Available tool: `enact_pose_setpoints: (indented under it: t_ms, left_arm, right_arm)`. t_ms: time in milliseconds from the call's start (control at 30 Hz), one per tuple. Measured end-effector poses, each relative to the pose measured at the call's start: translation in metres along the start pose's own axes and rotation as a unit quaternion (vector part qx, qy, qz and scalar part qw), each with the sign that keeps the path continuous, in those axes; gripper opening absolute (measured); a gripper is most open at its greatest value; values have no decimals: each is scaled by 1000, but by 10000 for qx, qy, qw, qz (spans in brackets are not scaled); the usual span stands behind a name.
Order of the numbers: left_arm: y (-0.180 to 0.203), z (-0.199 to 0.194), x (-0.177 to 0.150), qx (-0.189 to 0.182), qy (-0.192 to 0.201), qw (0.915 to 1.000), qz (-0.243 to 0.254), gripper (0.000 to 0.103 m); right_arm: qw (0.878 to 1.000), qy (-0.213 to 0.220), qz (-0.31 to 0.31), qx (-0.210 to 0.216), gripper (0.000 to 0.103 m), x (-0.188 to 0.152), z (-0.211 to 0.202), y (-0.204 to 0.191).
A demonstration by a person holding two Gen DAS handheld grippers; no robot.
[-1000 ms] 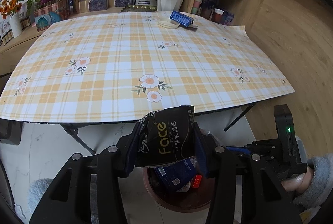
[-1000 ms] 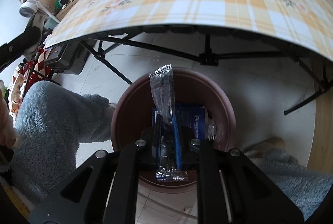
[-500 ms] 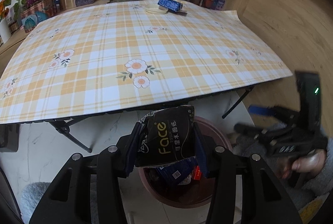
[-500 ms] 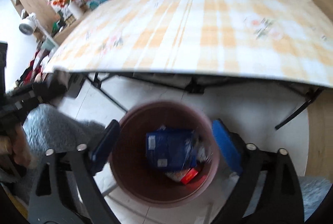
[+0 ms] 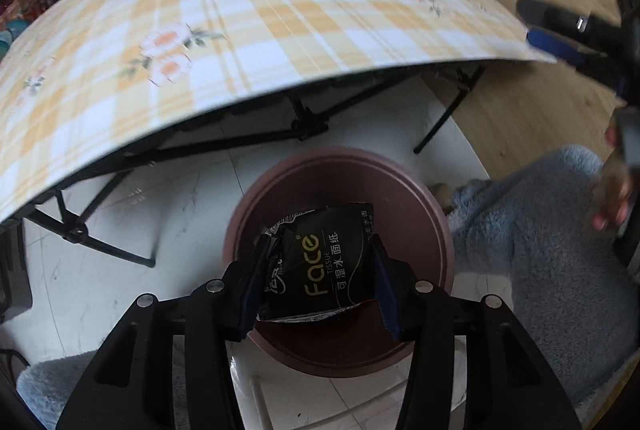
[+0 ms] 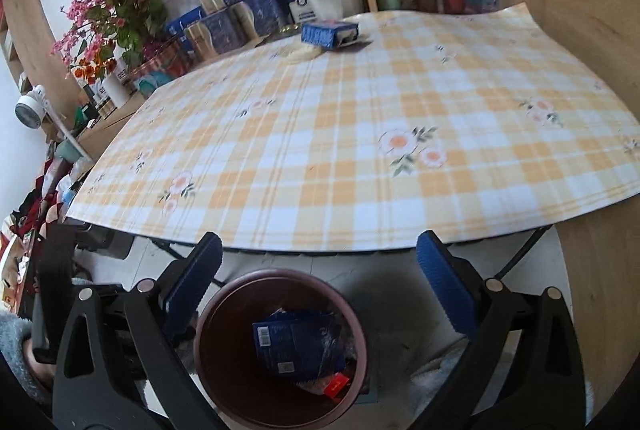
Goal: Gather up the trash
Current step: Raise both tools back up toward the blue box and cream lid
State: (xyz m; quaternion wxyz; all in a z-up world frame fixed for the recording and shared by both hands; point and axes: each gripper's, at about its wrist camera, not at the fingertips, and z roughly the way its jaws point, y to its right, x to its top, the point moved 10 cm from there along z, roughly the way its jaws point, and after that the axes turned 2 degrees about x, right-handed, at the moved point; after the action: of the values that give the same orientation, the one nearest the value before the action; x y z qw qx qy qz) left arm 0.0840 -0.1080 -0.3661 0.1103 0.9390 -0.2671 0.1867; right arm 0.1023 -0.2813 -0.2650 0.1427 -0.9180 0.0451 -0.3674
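Checked tablecloth (image 6: pixel 360 134), nearly cleared: a blue box (image 6: pixel 329 32) is left at its far edge. A black tissue pack (image 5: pixel 320 266) is gripped by the left gripper (image 5: pixel 318 278) above the part-filled bin (image 5: pixel 436 226); the right gripper (image 6: pixel 318 270) is opening, empty.

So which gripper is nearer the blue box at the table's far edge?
Neither is close; right looks slightly nearer. The right gripper, open and empty, faces the blue box across the table. The left gripper points down over the brown bin, holding the black tissue pack.

Black crinkled plastic tissue pack (image 5: pixel 320 262): gold "Face", small "TISSUE", white Chinese characters alongside. Other labels too blurred to read.
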Motion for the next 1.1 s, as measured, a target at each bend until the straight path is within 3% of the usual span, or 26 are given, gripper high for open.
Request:
enact_pose_setpoints:
  t_ms: [200, 367, 467, 633, 900, 1100]
  left_arm:
    - [5, 15, -9, -15, -206, 9997, 155, 57]
    - [1, 4, 2, -153, 142, 9998, -30, 80]
    - [-6, -8, 14, -178, 432, 9985, -275, 87]
    - [-25, -37, 40, -120, 1059, 9924, -623, 90]
    - [-66, -101, 92, 195, 2124, 9736, -815, 90]
    - [-89, -136, 126, 355, 2539, 9630, -830, 90]
  right_arm:
    - [9998, 77, 204, 0, 96, 5, -3, 9]
    - [9997, 49, 220, -35, 96, 3, -2, 11]
    - [9997, 66, 230, -62, 97, 5, -3, 13]
    - [9996, 99, 254, -107, 97, 9, -4, 17]
    - [9995, 137, 62, -269, 97, 24, -5, 21]
    - [9990, 161, -164, -378, 97, 44, -1, 22]
